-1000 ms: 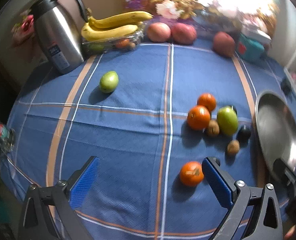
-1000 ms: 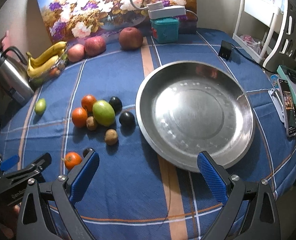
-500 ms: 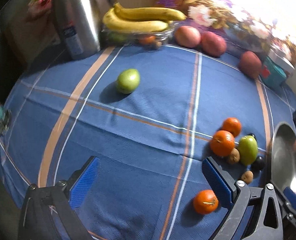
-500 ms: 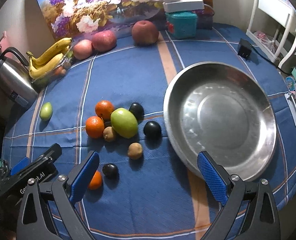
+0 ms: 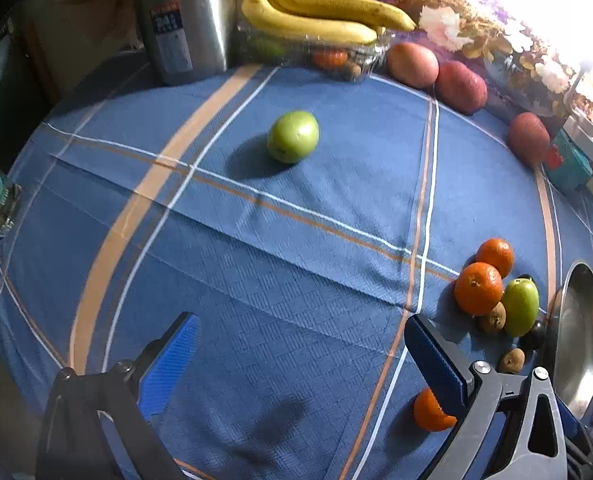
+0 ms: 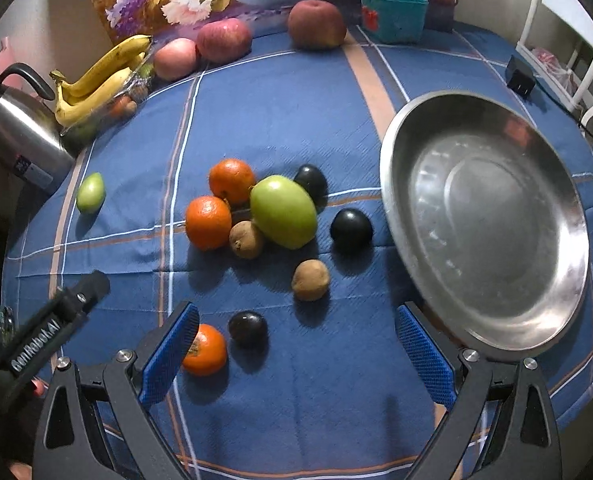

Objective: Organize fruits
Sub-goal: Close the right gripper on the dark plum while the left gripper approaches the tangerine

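Observation:
A lone green fruit (image 5: 293,136) lies on the blue tablecloth, ahead of my open left gripper (image 5: 300,344). In the right wrist view a cluster sits mid-table: two oranges (image 6: 208,222), a large green fruit (image 6: 283,211), two brown kiwis (image 6: 310,280) and dark plums (image 6: 351,230). A third orange (image 6: 204,349) and a plum (image 6: 248,327) lie just beyond my open right gripper (image 6: 296,344), the orange partly behind its left finger. The steel bowl (image 6: 492,216) stands empty at the right. The left gripper's body (image 6: 52,328) shows at lower left.
Bananas (image 5: 320,12) rest on a clear box of fruit at the back, beside a steel kettle (image 5: 184,20). Three red apples (image 5: 460,86) line the flowered backdrop. A teal box (image 6: 392,14), a black adapter (image 6: 519,77) and white chairs stand at the right.
My left gripper has swung left and forward, bringing the lone green fruit closer and more central. My right gripper has shifted left, centring on the fruit cluster; the bowl has slid right in view.

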{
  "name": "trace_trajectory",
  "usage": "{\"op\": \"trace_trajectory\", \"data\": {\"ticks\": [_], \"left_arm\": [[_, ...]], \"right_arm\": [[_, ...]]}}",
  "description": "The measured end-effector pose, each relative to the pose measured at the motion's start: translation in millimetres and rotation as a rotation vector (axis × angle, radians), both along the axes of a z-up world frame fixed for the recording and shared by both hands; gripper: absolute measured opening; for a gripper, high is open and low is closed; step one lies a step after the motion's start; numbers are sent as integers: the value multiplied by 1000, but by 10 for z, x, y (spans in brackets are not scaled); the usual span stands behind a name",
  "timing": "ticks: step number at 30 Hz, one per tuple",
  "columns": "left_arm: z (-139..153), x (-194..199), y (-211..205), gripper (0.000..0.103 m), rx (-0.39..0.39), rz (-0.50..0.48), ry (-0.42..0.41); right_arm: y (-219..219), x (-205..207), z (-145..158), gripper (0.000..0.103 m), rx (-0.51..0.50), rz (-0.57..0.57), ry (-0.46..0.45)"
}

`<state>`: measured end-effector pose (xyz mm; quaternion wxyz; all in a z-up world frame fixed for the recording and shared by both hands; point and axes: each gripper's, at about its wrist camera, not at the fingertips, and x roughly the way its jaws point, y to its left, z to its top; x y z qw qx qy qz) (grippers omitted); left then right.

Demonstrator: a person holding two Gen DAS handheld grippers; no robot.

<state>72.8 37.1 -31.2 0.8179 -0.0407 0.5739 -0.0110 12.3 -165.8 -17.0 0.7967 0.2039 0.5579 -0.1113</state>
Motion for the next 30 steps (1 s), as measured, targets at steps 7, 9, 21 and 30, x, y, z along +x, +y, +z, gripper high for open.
{"op": "trace_trajectory", "data": {"ticks": [7, 9, 21, 30], "left_arm": [[-150, 28, 50, 103, -23, 15, 69], [-170, 36, 65, 102, -41, 20, 84], [-180, 33, 14, 102, -67, 13, 101], [-168, 48, -14, 102, -80, 15, 97]], "right_arm": [[101, 63, -102, 79, 12, 16, 23], [103, 62, -130, 74, 24, 13, 24], [214, 87, -187, 39, 49, 44, 18], [252, 101, -212, 25, 59, 63, 25]]}}
